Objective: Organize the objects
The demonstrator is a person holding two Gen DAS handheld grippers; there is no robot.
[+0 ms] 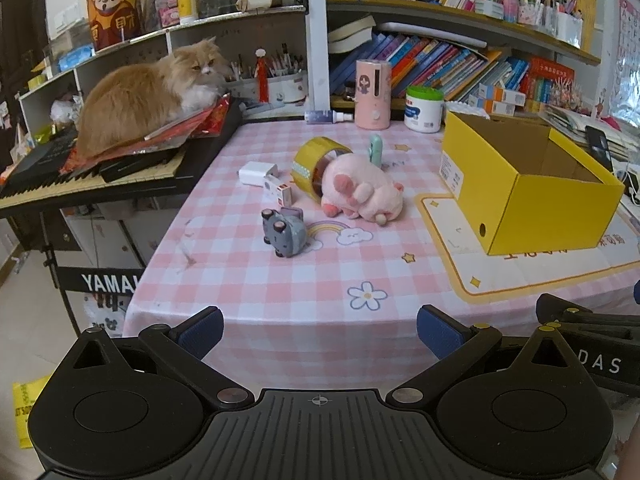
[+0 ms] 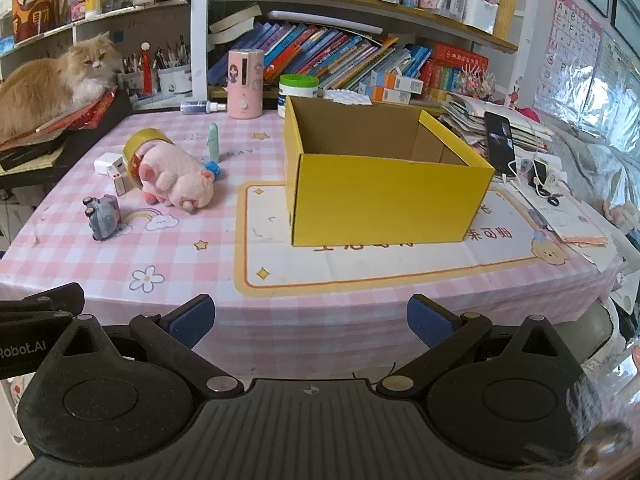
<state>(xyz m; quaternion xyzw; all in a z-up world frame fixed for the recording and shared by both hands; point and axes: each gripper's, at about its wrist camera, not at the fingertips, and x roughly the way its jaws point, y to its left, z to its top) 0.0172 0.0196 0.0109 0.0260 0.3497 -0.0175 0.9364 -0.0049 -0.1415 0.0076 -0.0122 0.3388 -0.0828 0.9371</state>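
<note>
YAMAHA keyboard [image 1: 100, 172], "Robot.AI" left hand-held gripper [image 2: 24, 320], yellow box [image 2: 380, 184]

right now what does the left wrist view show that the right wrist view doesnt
Only the left wrist view: the Yamaha keyboard's keys under the cat, and the floor left of the table. Only the right wrist view: the phone, cables and alphabet poster. Both: cat, yellow box, pink plush, tape roll, grey toy, both grippers open.

I count 1 yellow box [image 2: 384, 196], 1 pink plush [image 2: 176, 180], 1 grey toy [image 2: 103, 216], 1 tape roll [image 1: 316, 160], 1 white charger [image 1: 258, 172], 1 cat [image 1: 148, 92], 2 grippers, both w/ jaws apart
</note>
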